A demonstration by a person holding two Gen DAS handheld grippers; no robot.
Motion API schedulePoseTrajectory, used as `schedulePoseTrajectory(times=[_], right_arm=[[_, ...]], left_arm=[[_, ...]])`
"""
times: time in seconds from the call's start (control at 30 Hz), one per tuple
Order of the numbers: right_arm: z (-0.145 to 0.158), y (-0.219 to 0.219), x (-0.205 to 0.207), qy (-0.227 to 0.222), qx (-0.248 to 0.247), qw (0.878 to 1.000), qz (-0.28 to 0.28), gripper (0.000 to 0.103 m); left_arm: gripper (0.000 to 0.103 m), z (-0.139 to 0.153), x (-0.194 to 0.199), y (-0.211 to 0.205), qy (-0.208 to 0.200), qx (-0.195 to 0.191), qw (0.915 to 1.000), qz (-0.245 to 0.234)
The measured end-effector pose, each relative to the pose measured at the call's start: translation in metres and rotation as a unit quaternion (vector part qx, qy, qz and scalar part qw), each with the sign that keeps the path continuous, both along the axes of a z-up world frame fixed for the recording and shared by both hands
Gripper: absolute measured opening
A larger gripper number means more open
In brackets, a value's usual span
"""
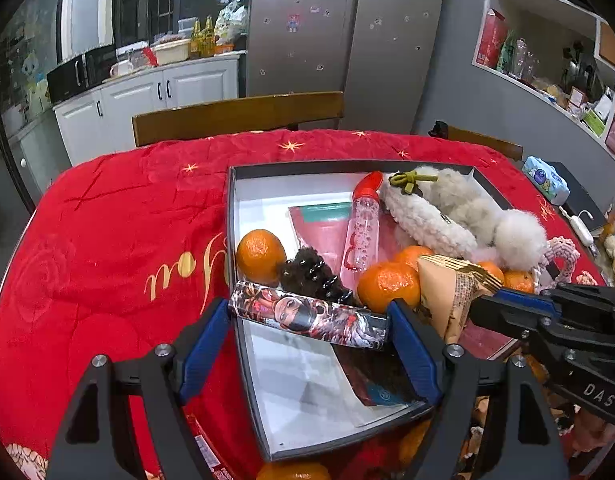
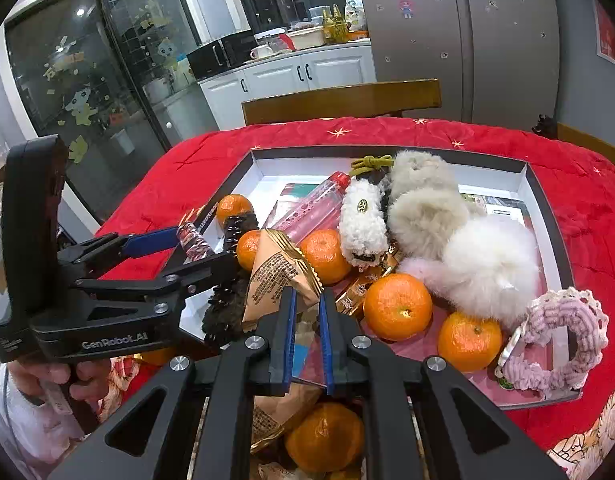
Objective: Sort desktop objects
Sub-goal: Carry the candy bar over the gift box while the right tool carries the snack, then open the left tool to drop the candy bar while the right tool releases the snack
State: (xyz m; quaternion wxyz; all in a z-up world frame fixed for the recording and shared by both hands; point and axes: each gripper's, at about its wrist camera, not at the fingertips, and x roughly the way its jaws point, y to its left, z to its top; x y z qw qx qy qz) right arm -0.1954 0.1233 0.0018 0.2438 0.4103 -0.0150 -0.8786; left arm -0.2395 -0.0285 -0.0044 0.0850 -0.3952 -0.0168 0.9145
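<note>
I hold two things now. My left gripper [image 1: 309,320] is squeezed on the long printed box [image 1: 307,318], low in the middle of the left view, one blue pad on each short end. The box hangs just over the near edge of the big tray [image 1: 232,216]. It looks stiff and light, like cardboard. Its skin looks shiny, so I think it could slip. Held by its ends, it could also spin or tip. I would grab it across the middle next time.

My right gripper [image 2: 307,312] is pinched on the paper snack packet [image 2: 281,276], in the lower middle of the right view. The blue pads bite its bottom corner. The packet is pointy with a gold crimped edge. I think it is light and crinkly, and whatever is inside could crush. So a soft squeeze on the flat sealed part is best.

Inside the tray are oranges [image 2: 397,306], a black hair claw [image 1: 313,276], a clear bottle [image 1: 363,228] with a red cap, fluffy toys [image 2: 483,264] and a pink knitted ring [image 2: 563,332].

Some things I cannot see well. The packet's bottom corner is hidden between my right pads. More oranges and packets sit below my right gripper, but the black arms cover most of them. The flat pink thing under the bottle is mostly buried. I cannot read the tiny words on the packet.
</note>
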Motion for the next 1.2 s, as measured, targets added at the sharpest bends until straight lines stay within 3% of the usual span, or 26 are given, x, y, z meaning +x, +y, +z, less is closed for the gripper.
schedulePoseTrajectory(times=[0.2, 0.4, 0.57, 0.7, 0.93, 1.2], right_arm=[[0.001, 0.0, 0.001, 0.004, -0.002, 1.0, -0.001, 0.012], [0.002, 0.0, 0.002, 0.004, -0.005, 1.0, 0.001, 0.014], [0.003, 0.002, 0.002, 0.004, -0.009, 1.0, -0.006, 0.016], [0.006, 0.005, 0.002, -0.001, -0.02, 1.0, -0.012, 0.035], [0.016, 0.014, 0.002, -0.01, -0.052, 0.998, -0.024, 0.1], [0.027, 0.02, 0.004, 0.005, -0.054, 0.998, -0.042, 0.103]], left_arm=[[0.082, -0.001, 0.0, -0.003, 0.006, 0.009, 0.9999, 0.012], [0.082, -0.002, 0.001, 0.0, 0.007, -0.005, 0.9999, 0.007], [0.102, -0.001, 0.001, -0.001, 0.012, -0.039, 0.999, 0.02], [0.103, 0.005, 0.003, -0.003, 0.02, -0.034, 0.999, 0.021], [0.103, 0.015, 0.007, -0.007, 0.033, -0.035, 0.9984, 0.03], [0.103, 0.023, 0.01, -0.009, 0.042, -0.033, 0.998, 0.035]])
